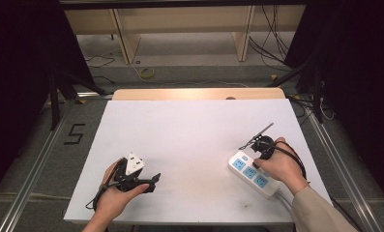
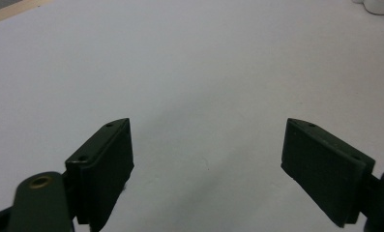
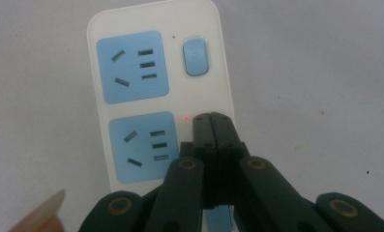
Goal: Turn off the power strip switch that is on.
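White board covers a table, with a wooden strip showing along its far edge and grey floor with loose cables beyond. At the near left, a person's left hand holds the left gripper low over bare board, a grey three-cornered plate on top of it. In the left gripper view its two black jaws stand wide apart with nothing between them. At the near right lies a white power strip with blue sockets, angled toward the near right corner. The right hand rests over it, holding the right gripper. In the right gripper view, the jaws are pressed together, their tips over the strip's right edge beside a small red light, below the blue switch.
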`<state>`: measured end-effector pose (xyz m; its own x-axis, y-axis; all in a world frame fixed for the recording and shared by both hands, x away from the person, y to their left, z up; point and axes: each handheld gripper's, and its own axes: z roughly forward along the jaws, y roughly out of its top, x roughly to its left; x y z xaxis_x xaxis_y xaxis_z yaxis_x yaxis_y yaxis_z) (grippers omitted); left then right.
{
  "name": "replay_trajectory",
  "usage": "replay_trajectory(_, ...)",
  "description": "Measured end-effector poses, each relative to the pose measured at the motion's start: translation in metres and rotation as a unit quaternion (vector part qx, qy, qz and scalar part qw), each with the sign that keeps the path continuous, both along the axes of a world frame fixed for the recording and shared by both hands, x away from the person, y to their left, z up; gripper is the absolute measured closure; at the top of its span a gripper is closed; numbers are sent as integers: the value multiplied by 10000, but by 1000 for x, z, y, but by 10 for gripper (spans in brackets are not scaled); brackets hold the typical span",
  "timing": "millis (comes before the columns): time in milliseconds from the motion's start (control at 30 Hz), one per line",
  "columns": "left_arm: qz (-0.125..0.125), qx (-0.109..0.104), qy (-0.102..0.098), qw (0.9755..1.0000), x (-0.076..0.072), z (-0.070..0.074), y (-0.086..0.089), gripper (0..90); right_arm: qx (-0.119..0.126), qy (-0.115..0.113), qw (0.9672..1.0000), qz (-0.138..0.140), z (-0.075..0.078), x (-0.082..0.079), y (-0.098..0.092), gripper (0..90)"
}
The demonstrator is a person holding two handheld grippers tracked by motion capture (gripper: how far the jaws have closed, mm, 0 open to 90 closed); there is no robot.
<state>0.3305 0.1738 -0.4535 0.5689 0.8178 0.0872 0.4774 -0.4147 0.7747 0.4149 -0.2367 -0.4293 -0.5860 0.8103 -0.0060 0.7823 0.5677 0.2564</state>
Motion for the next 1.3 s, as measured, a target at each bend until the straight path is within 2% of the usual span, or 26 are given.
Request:
replay_trajectory(367, -29, 0, -19, 10000, 1, 0, -1, 183, -45, -38, 10000, 13, 0, -1, 1, 900)
replay_trajectory(700, -29, 13, -9, 10000, 2, 0, 0, 183, 123, -46, 9999, 1, 0, -2, -3, 900)
replay_trajectory(1300, -40, 16, -15, 10000, 2, 1, 1, 183, 164, -99, 9998, 33, 0, -3, -4, 900)
